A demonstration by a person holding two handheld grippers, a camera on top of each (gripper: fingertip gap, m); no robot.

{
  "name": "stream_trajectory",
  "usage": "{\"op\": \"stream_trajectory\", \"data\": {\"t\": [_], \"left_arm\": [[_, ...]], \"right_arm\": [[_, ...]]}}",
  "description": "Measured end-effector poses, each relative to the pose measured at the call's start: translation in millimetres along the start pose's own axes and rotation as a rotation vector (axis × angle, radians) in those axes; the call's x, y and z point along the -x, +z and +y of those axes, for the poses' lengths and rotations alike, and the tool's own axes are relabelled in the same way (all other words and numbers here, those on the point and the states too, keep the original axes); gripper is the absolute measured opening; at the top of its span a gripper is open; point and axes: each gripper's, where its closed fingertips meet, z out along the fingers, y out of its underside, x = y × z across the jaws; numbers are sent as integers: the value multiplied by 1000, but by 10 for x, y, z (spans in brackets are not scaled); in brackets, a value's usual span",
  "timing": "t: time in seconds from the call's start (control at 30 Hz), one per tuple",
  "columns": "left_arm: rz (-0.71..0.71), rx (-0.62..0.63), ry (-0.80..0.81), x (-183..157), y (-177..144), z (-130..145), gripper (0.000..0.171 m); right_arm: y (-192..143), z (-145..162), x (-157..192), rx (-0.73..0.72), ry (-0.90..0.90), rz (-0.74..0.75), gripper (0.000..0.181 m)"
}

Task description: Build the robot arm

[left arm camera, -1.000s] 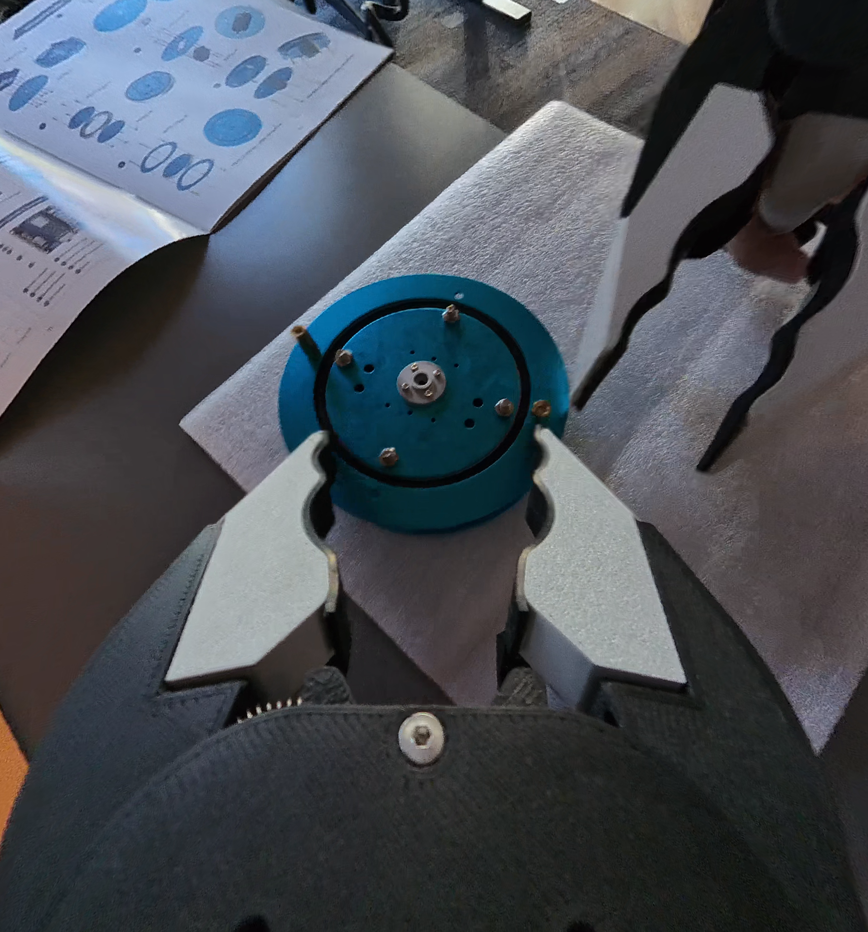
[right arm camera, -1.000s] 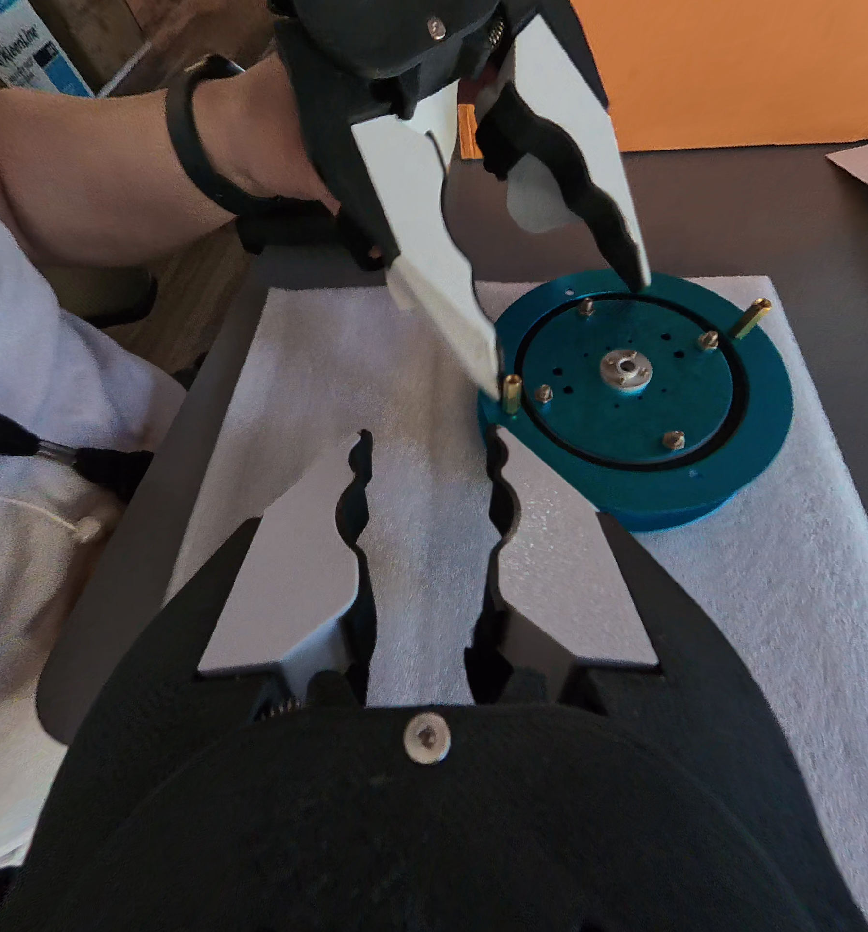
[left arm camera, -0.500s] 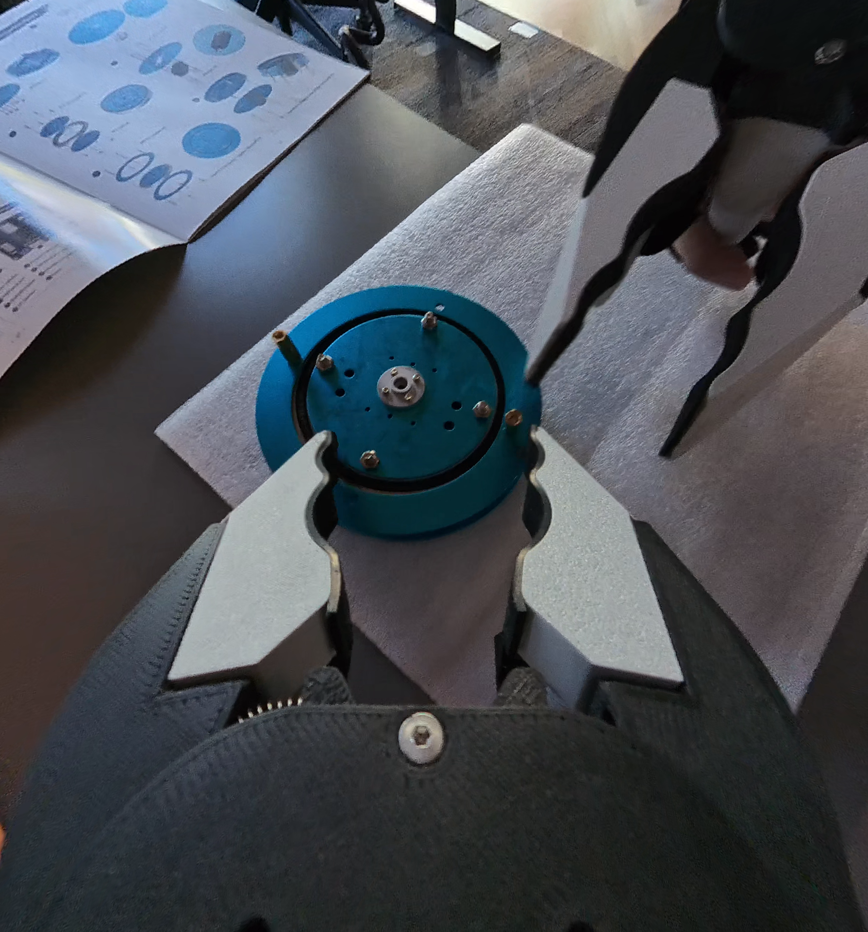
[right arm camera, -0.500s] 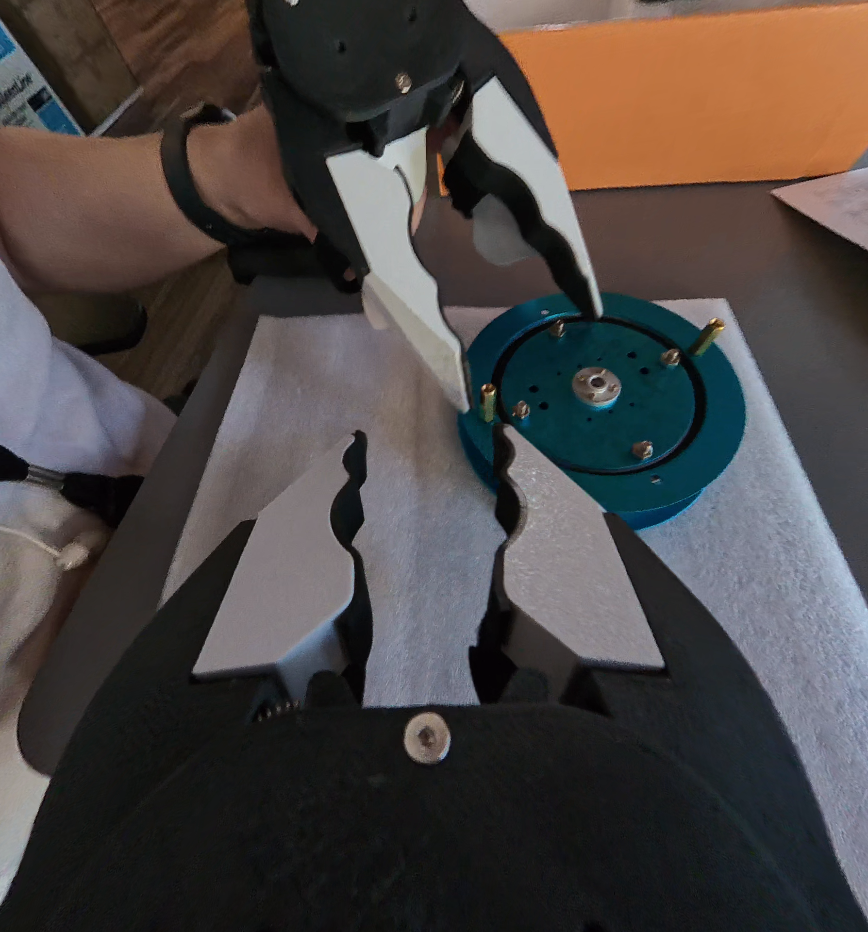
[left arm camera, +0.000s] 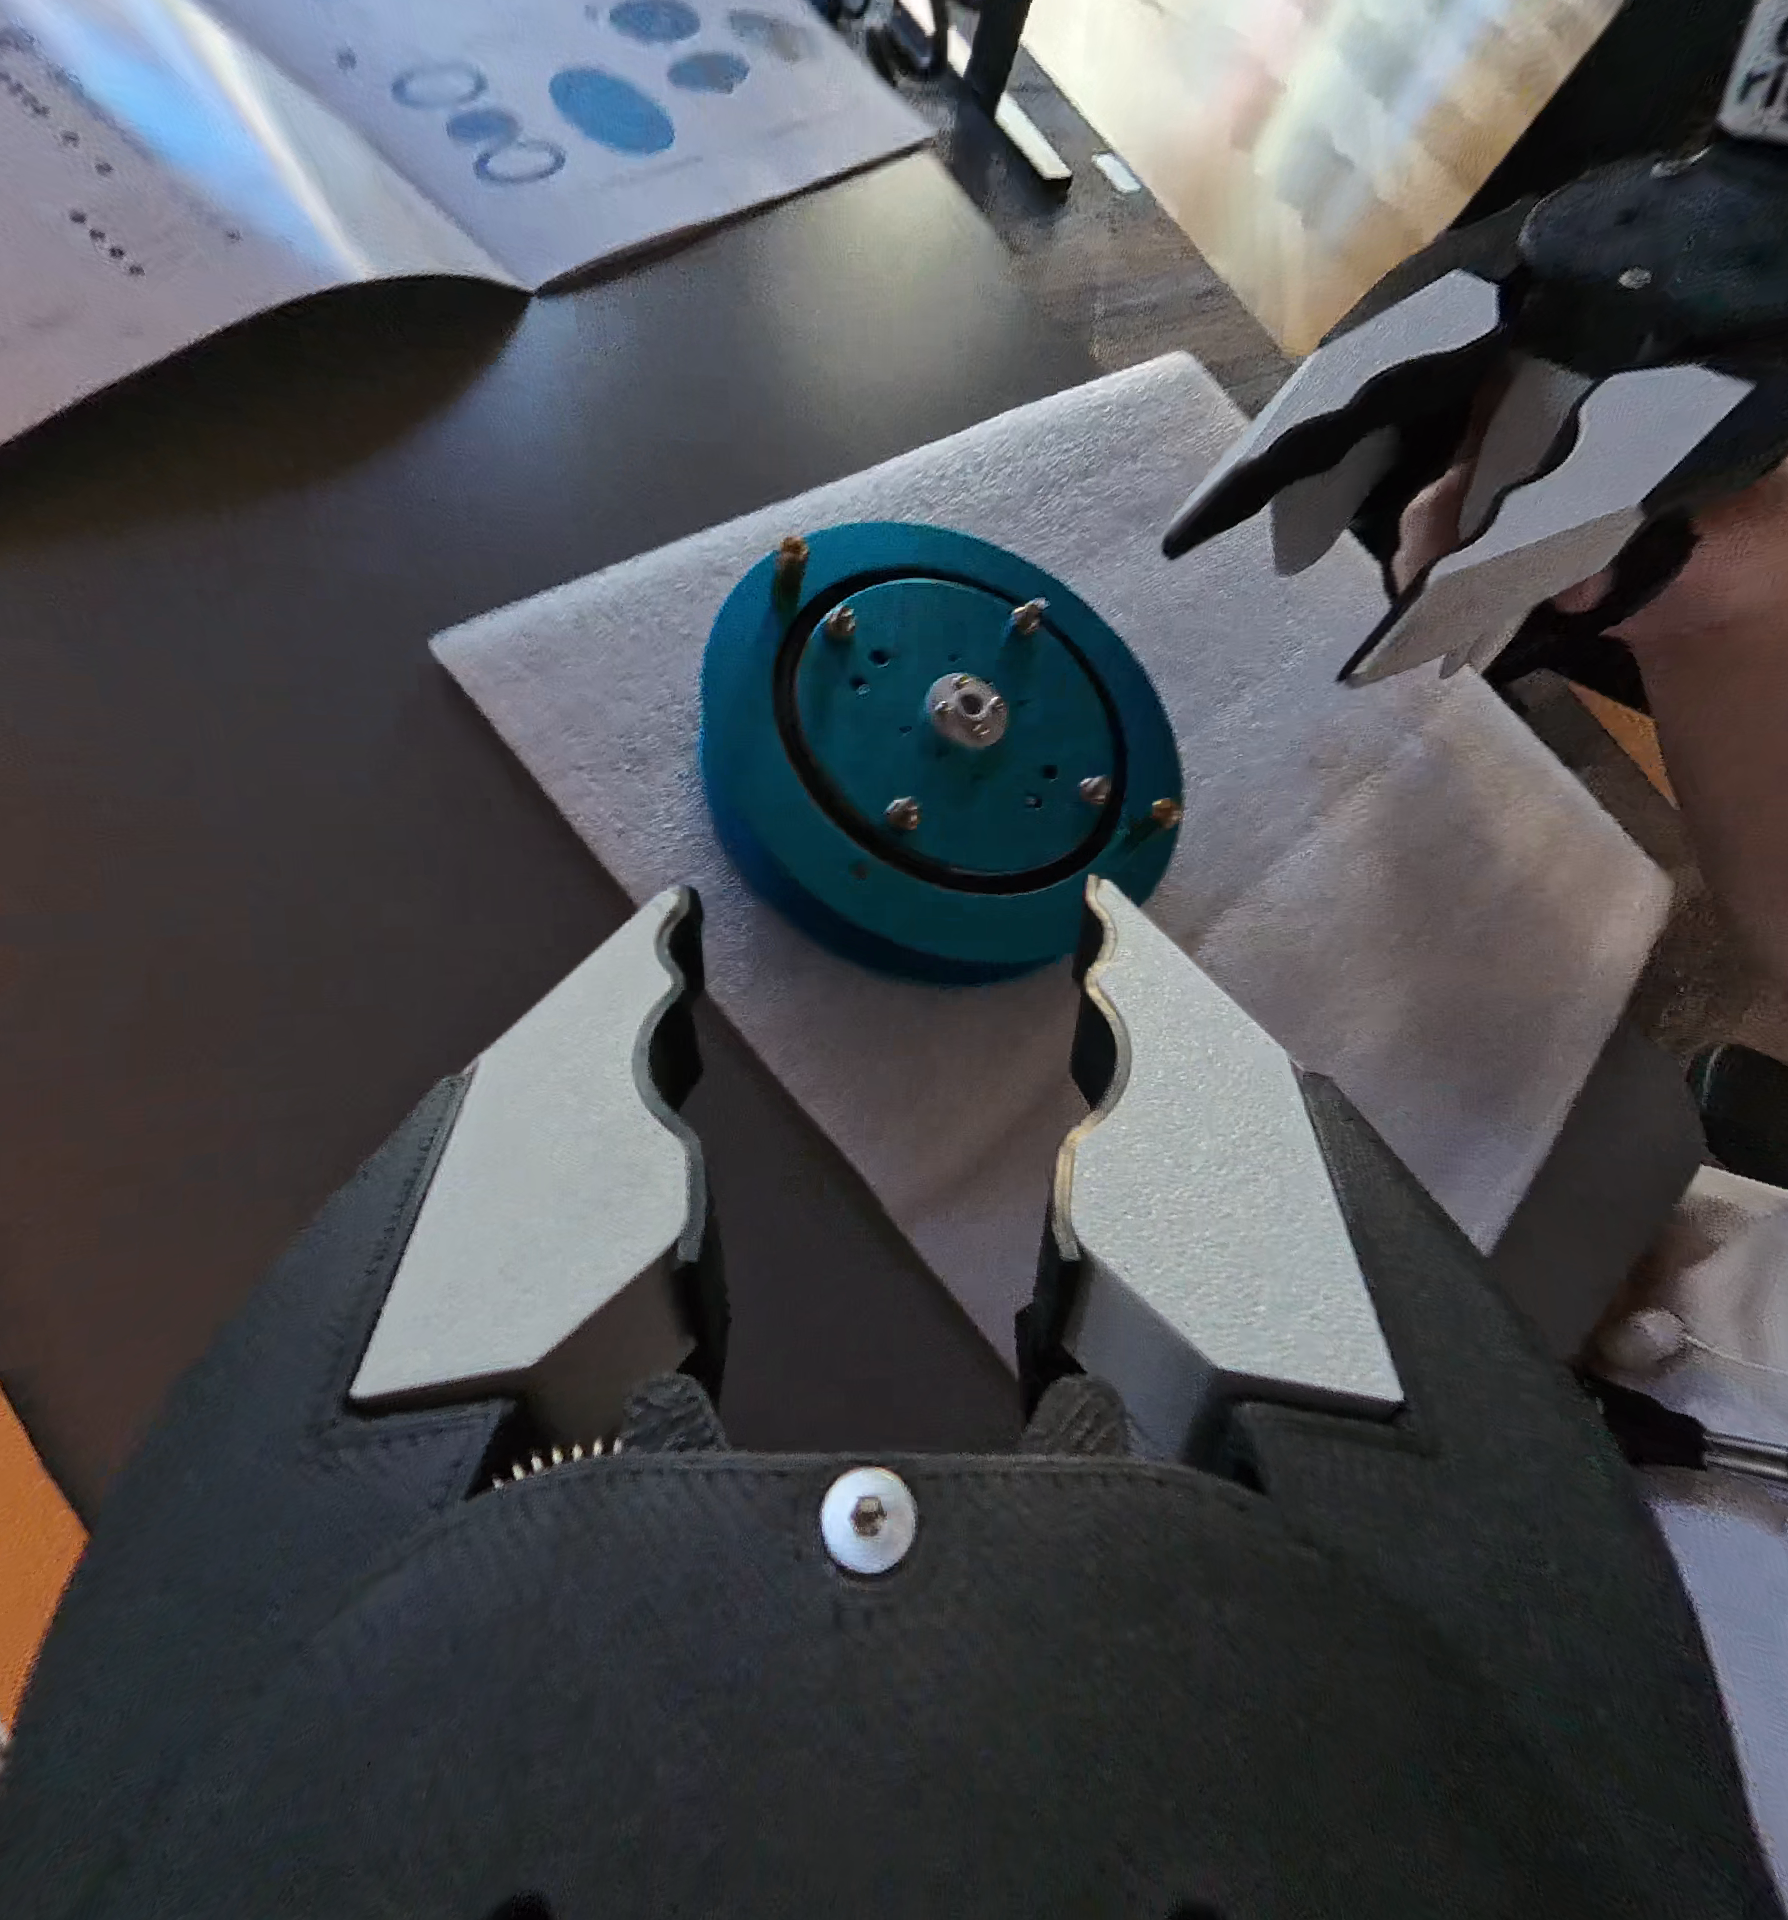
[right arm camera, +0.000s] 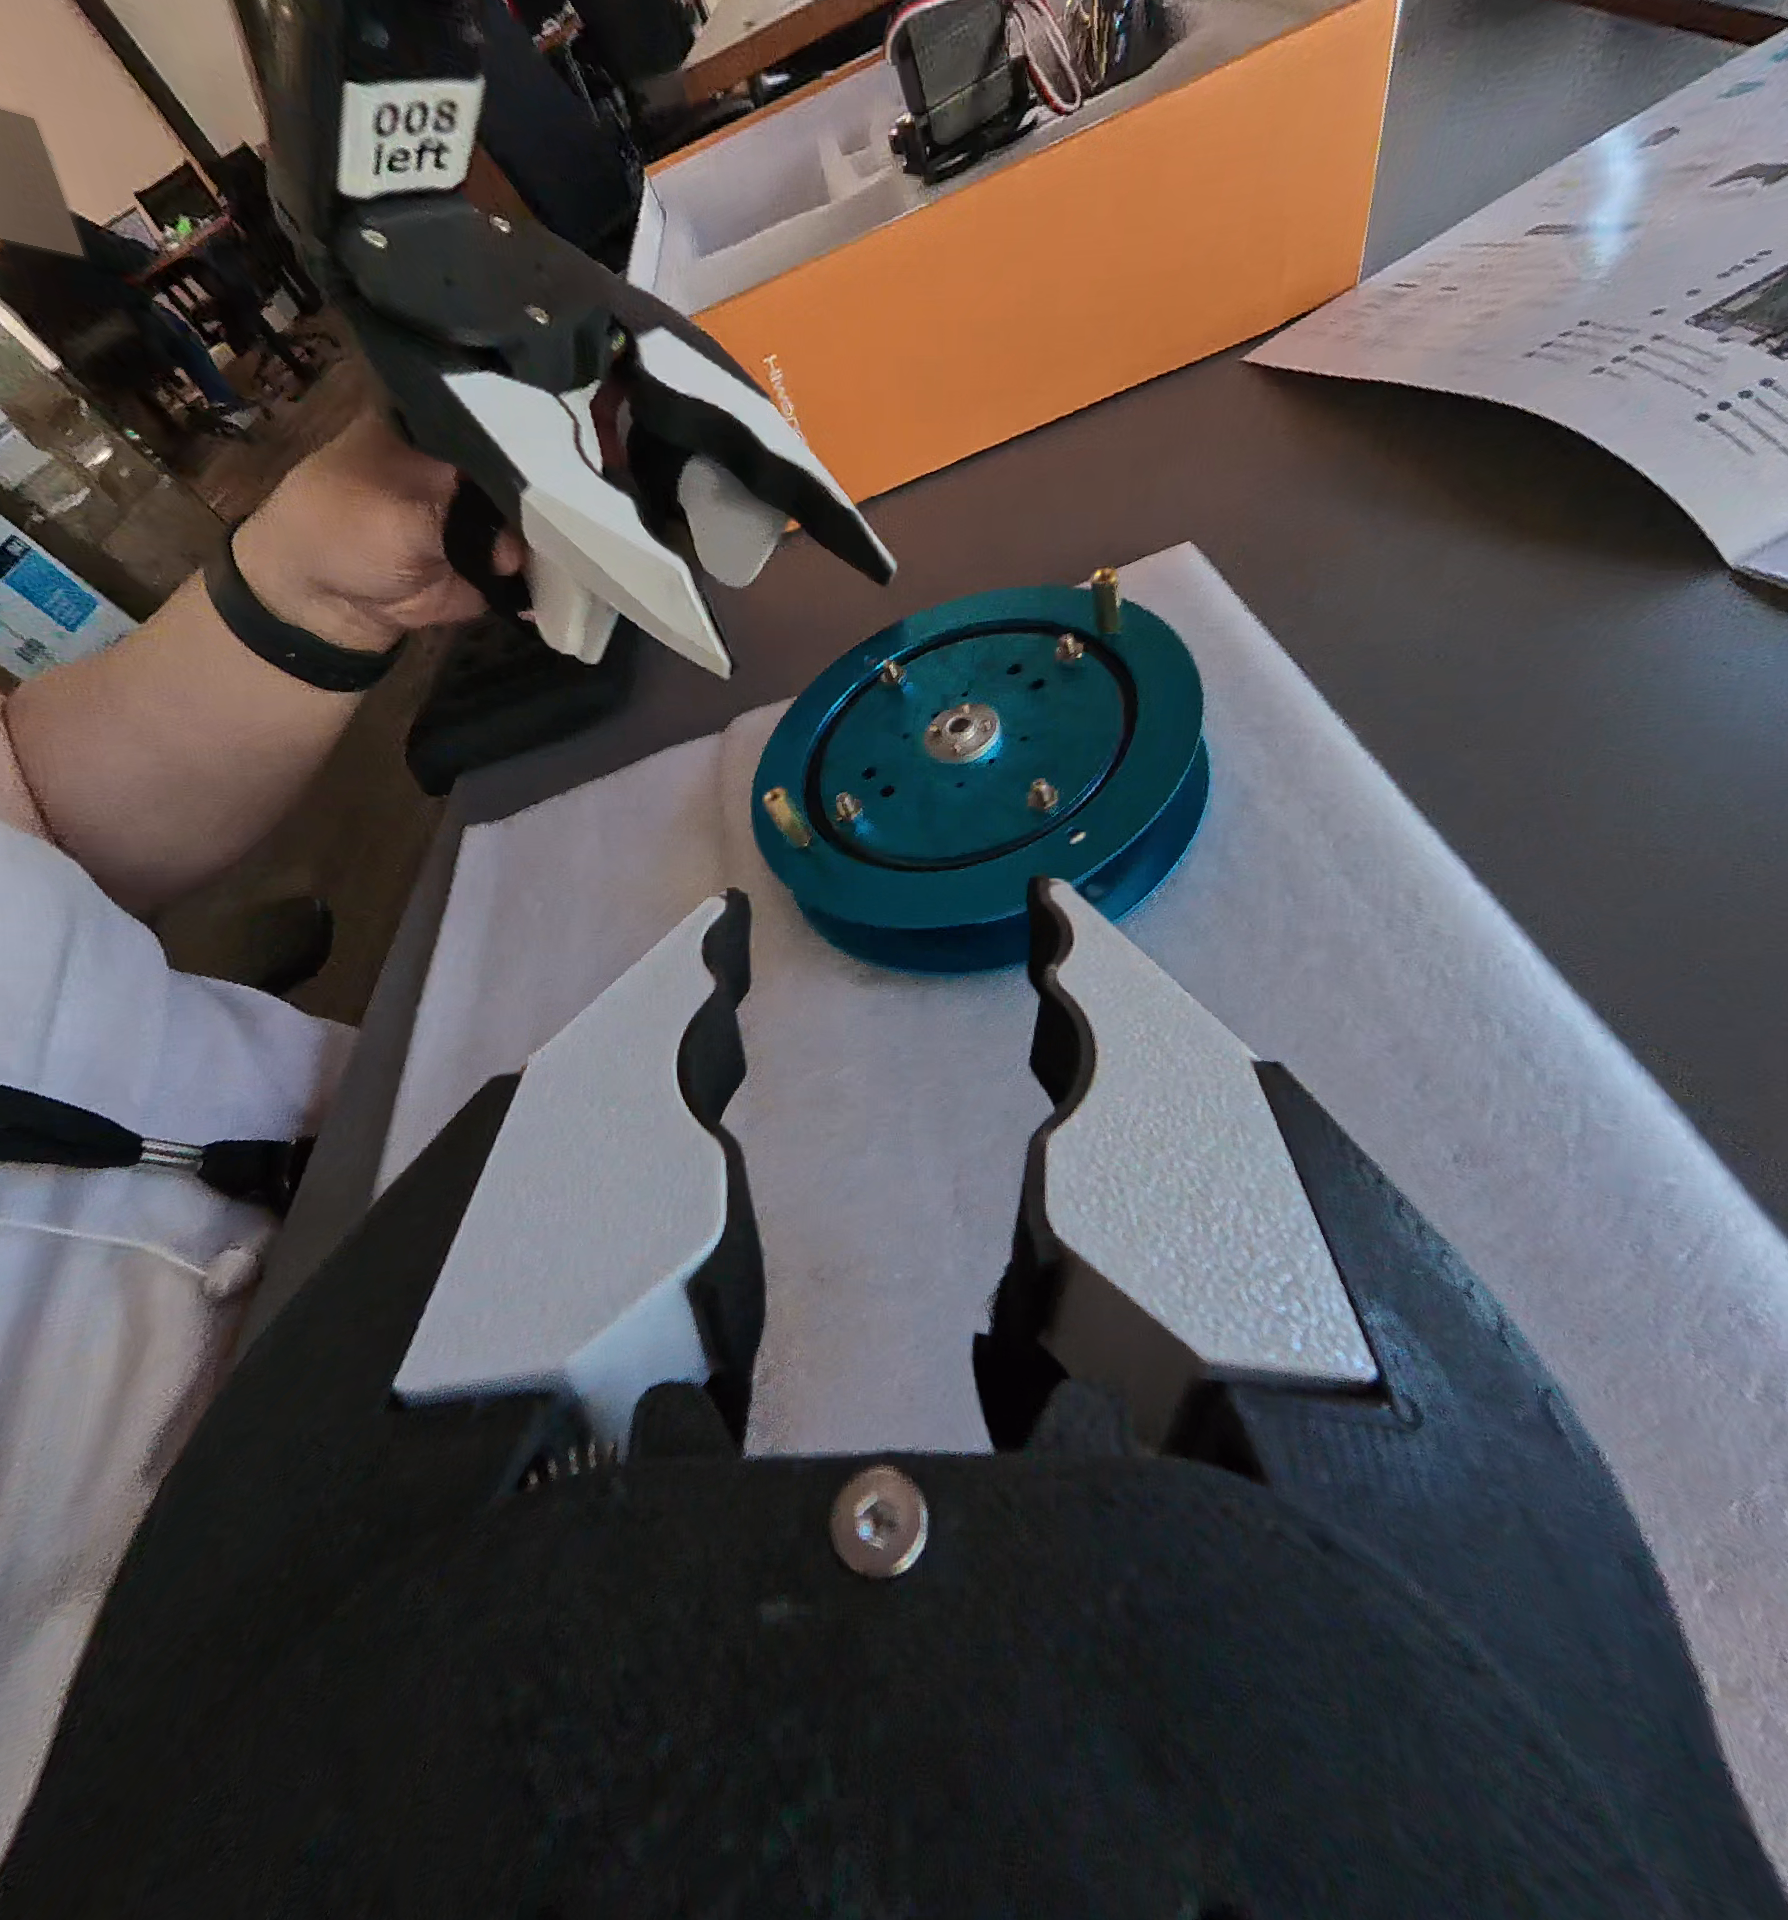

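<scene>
A round blue metal disc (left arm camera: pixel 957 764) with a black ring, a silver hub and several brass standoffs lies flat on a white foam sheet (left arm camera: pixel 1368 914). It also shows in the right wrist view (right arm camera: pixel 973 769). My left gripper (left arm camera: pixel 885 899) is open and empty, raised just short of the disc's near edge. My right gripper (right arm camera: pixel 885 894) is open and empty, raised above the foam sheet (right arm camera: pixel 1389 1039) just short of the disc. Each gripper shows in the other's view, lifted off the disc: the right one (left arm camera: pixel 1274 603), the left one (right arm camera: pixel 812 618).
The foam lies on a dark table (left arm camera: pixel 194 779). An open printed booklet (left arm camera: pixel 246 156) lies at the far side, also in the right wrist view (right arm camera: pixel 1648 343). An orange box (right arm camera: pixel 1025 270) holding parts stands behind the disc. A person's forearm (right arm camera: pixel 173 717) and white sleeve are on the left.
Both grippers have lifted up and back from the disc. The left gripper's fingers no longer straddle its rim. The right gripper has opened wider. The disc has not moved.
</scene>
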Motion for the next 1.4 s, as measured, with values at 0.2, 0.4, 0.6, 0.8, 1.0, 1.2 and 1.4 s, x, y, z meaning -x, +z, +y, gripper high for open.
{"op": "stream_trajectory", "data": {"t": [0.2,0.4,0.6,0.8,1.0,1.2,1.4], "left_arm": [[-23,52,28,21,168,77,67],[-36,86,79,-27,194,131,65],[-34,94,97,-78,208,148,63],[-31,101,108,-123,227,153,63],[-51,106,96,-91,196,162,69],[22,-98,95,-313,-158,-135,73],[179,-470,318,-980,-531,-1097,81]], "right_arm": [[166,38,-46,92,-113,18,52],[202,116,-88,141,-123,32,52],[192,126,-132,143,-125,49,52],[208,173,-167,151,-132,68,52],[151,155,-159,129,-143,93,53],[-571,-96,120,51,-430,403,54],[-1649,-737,1300,-108,-630,621,56]]}}
